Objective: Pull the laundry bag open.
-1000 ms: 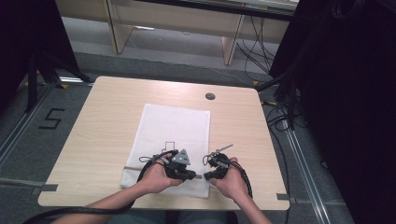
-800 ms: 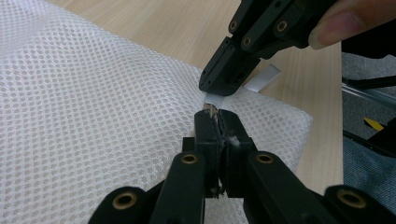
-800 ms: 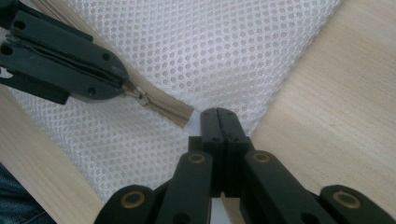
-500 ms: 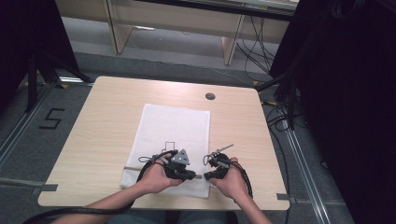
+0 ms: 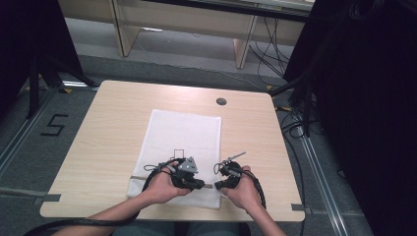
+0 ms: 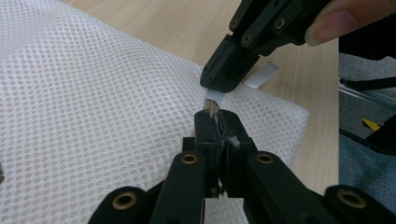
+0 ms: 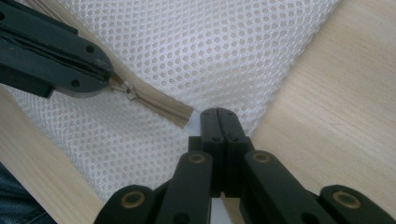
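A white mesh bag (image 5: 183, 138) lies flat on the wooden table (image 5: 113, 128), with a beige zipper (image 7: 161, 105) along its near edge. My left gripper (image 5: 200, 185) is shut on the zipper pull (image 7: 127, 91), and a scrap of beige tape shows at its closed tips (image 6: 214, 112). Facing it, my right gripper (image 5: 218, 186) is shut on a white tab (image 6: 261, 76) at the zipper's end. Its tips (image 7: 218, 113) rest just past the zipper's end, at the bag's corner. The two grippers meet nearly tip to tip, each held in a hand.
A round cable hole (image 5: 221, 102) sits near the table's far edge. The bag's corner (image 6: 299, 116) lies close to the near table edge. Black curtains and cables (image 5: 295, 123) stand to the right, and a taped "5" (image 5: 54, 125) marks the floor at the left.
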Motion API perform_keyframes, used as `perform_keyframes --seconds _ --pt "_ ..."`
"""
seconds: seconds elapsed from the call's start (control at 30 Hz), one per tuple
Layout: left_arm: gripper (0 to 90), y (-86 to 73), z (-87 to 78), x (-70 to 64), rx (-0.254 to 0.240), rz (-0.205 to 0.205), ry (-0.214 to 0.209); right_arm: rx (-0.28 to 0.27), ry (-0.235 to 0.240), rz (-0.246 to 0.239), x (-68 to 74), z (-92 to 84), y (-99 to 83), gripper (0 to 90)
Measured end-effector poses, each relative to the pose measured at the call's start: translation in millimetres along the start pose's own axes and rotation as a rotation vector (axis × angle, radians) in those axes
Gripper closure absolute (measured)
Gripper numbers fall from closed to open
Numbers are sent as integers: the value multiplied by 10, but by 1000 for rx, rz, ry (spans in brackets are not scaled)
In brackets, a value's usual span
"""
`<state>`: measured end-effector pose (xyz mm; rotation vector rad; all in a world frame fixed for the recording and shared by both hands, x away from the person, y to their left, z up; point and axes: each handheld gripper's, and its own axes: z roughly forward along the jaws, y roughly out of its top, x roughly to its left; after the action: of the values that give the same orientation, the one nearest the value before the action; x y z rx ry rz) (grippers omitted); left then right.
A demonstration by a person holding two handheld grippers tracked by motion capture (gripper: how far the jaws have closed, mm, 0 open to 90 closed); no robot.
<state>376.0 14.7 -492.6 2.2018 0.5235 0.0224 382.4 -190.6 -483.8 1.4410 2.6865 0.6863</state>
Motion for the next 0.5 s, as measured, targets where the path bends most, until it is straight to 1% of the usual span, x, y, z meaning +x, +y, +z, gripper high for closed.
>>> perform_keyframes --seconds 0.07,0.1,0.13,0.17,0.23,0.27,0.3,0.33,0.37,0.4,0.43,0.47,0.5 --pt "871 -1 -4 -6 3 -7 7 3 0 6 -2 -1 -2 900" --pt "871 1 -7 -3 -1 1 1 12 -1 21 7 -7 -2 900" --pt "871 -1 -12 -2 0 -1 1 1 1 1 -1 -2 -1 900" --pt "871 -3 -14 -3 0 -4 2 1 1 0 -1 -1 0 900" --pt "871 -10 -21 -4 -2 -8 3 2 2 0 -2 -2 0 900" --pt "871 -11 -24 4 -4 1 -3 12 -1 20 6 -7 -1 900" --pt "871 -13 -33 3 3 -7 6 10 -1 18 4 -6 -1 900" --pt "871 -12 -37 8 -2 2 2 11 -1 17 5 -6 -1 900" --pt "871 -15 -37 6 -5 -7 2 10 -1 17 5 -5 -1 900" --pt "871 -17 -36 5 -4 -8 2 11 -1 17 5 -6 -1 900" --pt "871 -18 -36 5 -3 -5 1 2 1 1 -4 0 0 900" --pt "871 -17 -36 5 -4 -5 0 13 -1 20 7 -6 -1 900" --pt "871 -16 -36 4 -4 -5 0 11 -1 17 5 -5 -1 900"
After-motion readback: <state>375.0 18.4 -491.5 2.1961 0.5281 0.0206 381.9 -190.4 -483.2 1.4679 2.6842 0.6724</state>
